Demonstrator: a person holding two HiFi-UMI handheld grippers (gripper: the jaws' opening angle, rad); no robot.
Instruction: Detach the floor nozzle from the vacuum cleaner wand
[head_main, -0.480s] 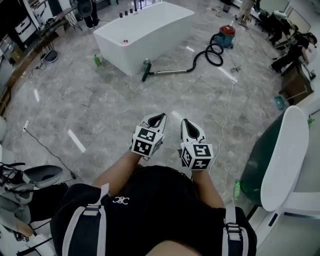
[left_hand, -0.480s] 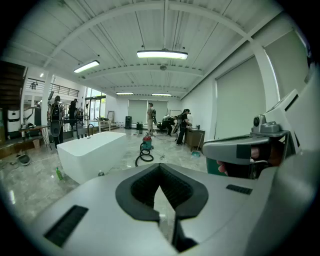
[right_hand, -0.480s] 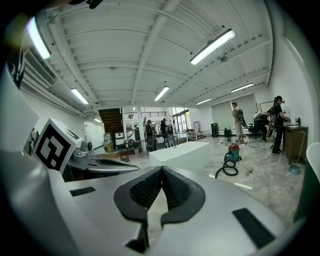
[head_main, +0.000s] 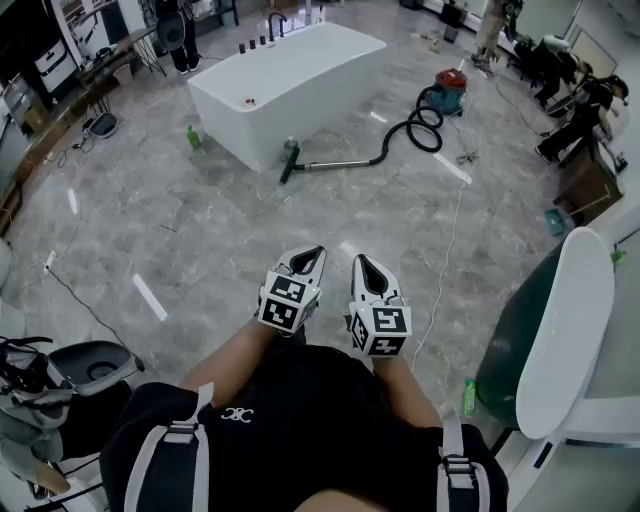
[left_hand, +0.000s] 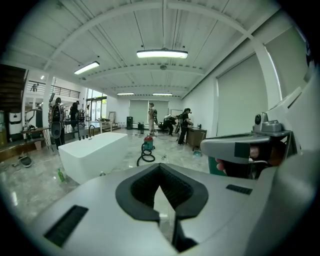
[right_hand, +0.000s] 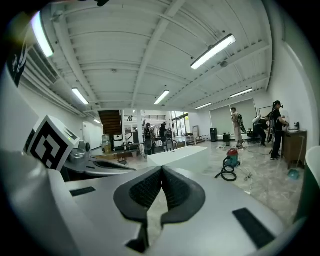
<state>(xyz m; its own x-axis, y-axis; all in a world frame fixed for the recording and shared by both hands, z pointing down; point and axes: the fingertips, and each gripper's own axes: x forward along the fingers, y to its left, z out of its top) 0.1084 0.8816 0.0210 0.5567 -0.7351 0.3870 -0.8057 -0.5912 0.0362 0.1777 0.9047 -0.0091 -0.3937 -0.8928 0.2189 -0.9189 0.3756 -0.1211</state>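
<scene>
The vacuum cleaner lies far ahead on the grey floor: a red canister (head_main: 452, 85), a coiled black hose (head_main: 425, 118), a metal wand (head_main: 340, 164) and a dark floor nozzle (head_main: 289, 166) beside the white bathtub (head_main: 285, 85). My left gripper (head_main: 316, 252) and right gripper (head_main: 359, 262) are held side by side close to my body, far from the vacuum. Both are shut with nothing between the jaws. In the left gripper view the left gripper (left_hand: 160, 168) points toward the canister (left_hand: 148, 145). In the right gripper view the right gripper (right_hand: 161, 170) has the canister (right_hand: 231, 161) off to its right.
A green bottle (head_main: 193, 137) stands left of the bathtub. A white and green chair (head_main: 560, 330) is close on my right, with another green bottle (head_main: 468, 397) by it. A thin cable (head_main: 445, 260) runs across the floor. People and desks are at the far right (head_main: 575, 110).
The whole scene, grippers included, sits slightly lower in the head view. Both grippers stay shut and side by side. The vacuum has not moved.
</scene>
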